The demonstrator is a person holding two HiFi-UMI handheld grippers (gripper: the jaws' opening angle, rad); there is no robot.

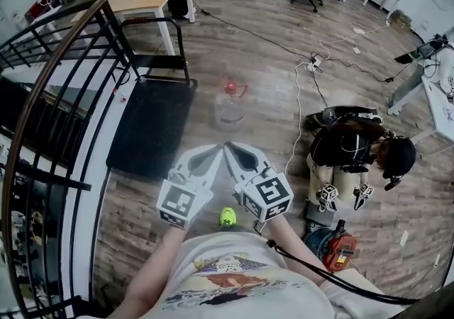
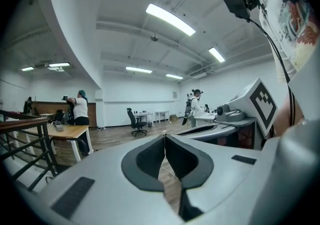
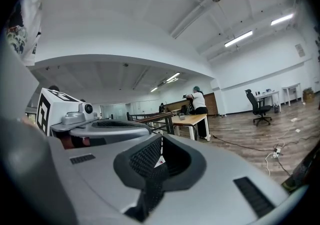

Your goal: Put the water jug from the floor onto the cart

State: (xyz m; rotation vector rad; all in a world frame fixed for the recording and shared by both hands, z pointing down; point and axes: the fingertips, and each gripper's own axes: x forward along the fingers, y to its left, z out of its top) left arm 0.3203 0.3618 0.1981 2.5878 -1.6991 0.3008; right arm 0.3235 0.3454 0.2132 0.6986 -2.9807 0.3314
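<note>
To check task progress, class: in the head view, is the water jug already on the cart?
No, the water jug stands on the wood floor, to the right of the cart and off its black deck.

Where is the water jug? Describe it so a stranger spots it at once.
Find the black flat cart beside the railing in the head view. On the wood floor just right of its deck stands the water jug. It is the only clear, round-bodied bottle there, topped with a red cap, unlike the dark cart and thin white cables nearby.
</note>
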